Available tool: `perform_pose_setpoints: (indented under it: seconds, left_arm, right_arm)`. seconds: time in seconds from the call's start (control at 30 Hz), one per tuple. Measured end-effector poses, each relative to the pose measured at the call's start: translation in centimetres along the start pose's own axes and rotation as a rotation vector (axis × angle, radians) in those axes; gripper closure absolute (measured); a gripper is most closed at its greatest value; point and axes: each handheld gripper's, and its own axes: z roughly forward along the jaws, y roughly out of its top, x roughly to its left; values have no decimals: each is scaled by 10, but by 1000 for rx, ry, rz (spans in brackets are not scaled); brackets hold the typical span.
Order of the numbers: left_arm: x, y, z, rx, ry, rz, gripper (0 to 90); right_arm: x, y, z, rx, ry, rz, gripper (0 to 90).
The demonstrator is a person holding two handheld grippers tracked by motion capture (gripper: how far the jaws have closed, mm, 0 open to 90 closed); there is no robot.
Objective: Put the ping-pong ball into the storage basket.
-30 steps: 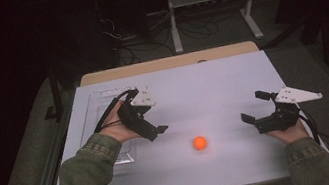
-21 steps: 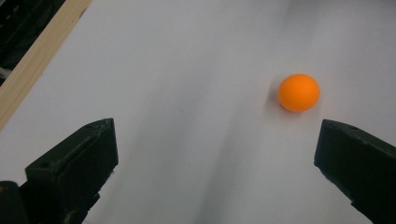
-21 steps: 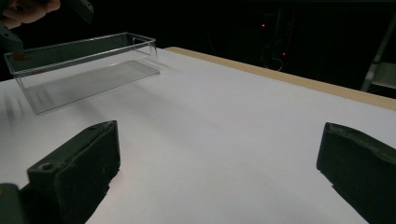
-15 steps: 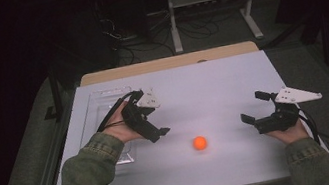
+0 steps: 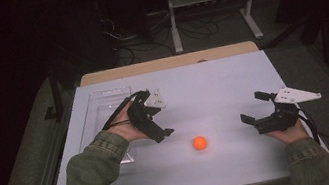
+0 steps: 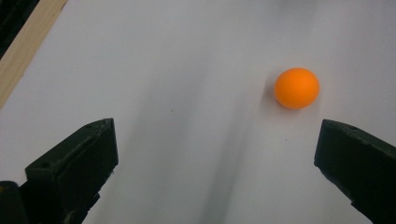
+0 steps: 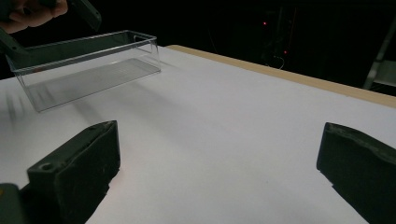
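Hovering above the worktop [image 5: 212,84], the left gripper [image 5: 155,124] had its jaws spread wide and held nothing. Ahead of it and toward its right jaw, the ball [image 6: 296,88] lay on the white surface, near the gripper but not touching it. The ball was plain orange, round, smooth and matt, with a faint shadow beneath it. In the high view it sat between the two grippers, closer to the left one, with bare worktop all round and nothing in the way. The right gripper [image 5: 261,109] was also spread apart and empty, well apart from the ball. Behind the left hand [image 5: 125,127] stood a clear tray [image 7: 88,63], on the worktop's left side.
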Motion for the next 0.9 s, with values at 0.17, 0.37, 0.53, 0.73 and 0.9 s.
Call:
perform_pose_setpoints:
  seconds: [0.17, 0.37, 0.53, 0.73, 0.9]
  left_arm:
    - [0, 2, 7, 13, -10, 9, 0]
    - [-2, 5, 14, 32, -21, 19, 0]
    - [-3, 9, 20, 46, -29, 30, 0]
    - [-6, 15, 27, 56, -29, 39, 0]
    - [-7, 18, 34, 64, -35, 46, 0]
  right_arm:
    - [0, 0, 0, 0, 1, 0, 0]
    - [0, 0, 0, 1, 3, 0, 0]
    - [0, 0, 0, 1, 3, 0, 0]
    - [0, 0, 0, 1, 5, 0, 0]
    - [0, 0, 0, 2, 6, 0, 0]
